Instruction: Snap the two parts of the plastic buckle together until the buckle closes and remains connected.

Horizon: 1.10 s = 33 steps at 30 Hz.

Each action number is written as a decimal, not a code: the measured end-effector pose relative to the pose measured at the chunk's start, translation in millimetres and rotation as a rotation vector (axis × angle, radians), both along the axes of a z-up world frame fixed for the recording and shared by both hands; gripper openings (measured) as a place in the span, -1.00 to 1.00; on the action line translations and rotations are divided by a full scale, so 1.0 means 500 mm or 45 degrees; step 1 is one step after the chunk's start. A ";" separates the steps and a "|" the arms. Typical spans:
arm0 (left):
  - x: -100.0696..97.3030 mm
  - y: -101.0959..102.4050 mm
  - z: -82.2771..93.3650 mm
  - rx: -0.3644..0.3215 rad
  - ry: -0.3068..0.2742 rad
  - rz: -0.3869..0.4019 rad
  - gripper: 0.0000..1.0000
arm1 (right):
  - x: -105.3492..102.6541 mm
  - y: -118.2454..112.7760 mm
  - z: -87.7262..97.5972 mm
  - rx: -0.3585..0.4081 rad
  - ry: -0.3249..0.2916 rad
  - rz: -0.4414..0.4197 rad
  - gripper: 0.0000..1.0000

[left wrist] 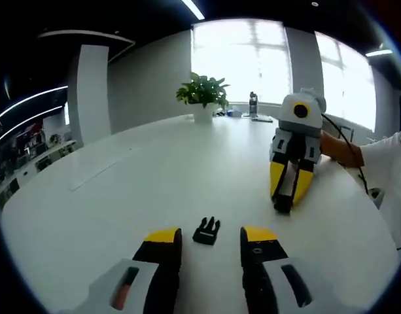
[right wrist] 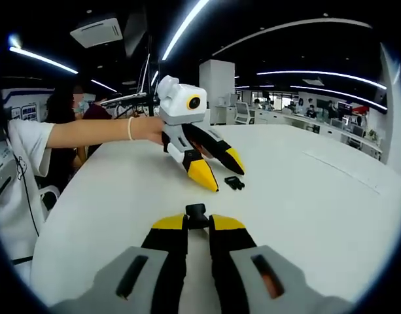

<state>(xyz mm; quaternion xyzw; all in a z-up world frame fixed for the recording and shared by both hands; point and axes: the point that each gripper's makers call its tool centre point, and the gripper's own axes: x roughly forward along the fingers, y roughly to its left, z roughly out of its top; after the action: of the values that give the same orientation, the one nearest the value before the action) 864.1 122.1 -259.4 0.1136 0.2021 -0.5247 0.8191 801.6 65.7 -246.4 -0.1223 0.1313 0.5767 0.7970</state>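
On smooth white table [left wrist: 122, 196], left gripper [left wrist: 210, 237] spread near pronged black buckle [left wrist: 207, 231]; right gripper [right wrist: 197, 224] pinches socket half [right wrist: 196, 213].

The tabletop [left wrist: 154, 176] is smooth, white, with a soft sheen. Both buckle parts [left wrist: 207, 231] [right wrist: 195, 214] look like black matt plastic. The left hand-held gripper [left wrist: 210, 241] and right hand-held gripper [right wrist: 198, 226] have glossy yellow-tipped black plastic jaws and grey shells.

On the desk [left wrist: 122, 196], the pronged buckle part [left wrist: 207, 231] lies between and just ahead of the left hand-held gripper [left wrist: 210, 237] jaws. The right hand-held gripper [right wrist: 197, 222] encloses the other buckle part [right wrist: 196, 214] at its tips. A potted plant [left wrist: 203, 97] and a bottle [left wrist: 253, 104] stand at the desk's far edge.
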 end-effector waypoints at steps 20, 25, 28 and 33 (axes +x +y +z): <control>0.002 -0.001 -0.002 -0.022 0.024 0.017 -0.59 | 0.004 -0.006 -0.005 0.000 0.006 -0.015 -0.75; 0.002 0.000 -0.002 -0.016 0.008 0.025 -0.63 | 0.003 -0.007 -0.004 0.003 0.004 -0.016 -0.75; 0.008 0.001 -0.001 -0.010 -0.021 0.036 -0.72 | 0.004 -0.007 -0.005 0.007 0.008 -0.016 -0.75; 0.009 0.002 -0.001 -0.007 -0.031 0.035 -0.74 | 0.002 -0.007 -0.006 0.008 0.009 -0.017 -0.75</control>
<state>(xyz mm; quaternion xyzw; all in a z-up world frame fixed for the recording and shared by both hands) 868.4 122.9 -259.8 0.1152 0.1922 -0.5125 0.8289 802.6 62.4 -249.2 -0.1167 0.1332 0.5723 0.8007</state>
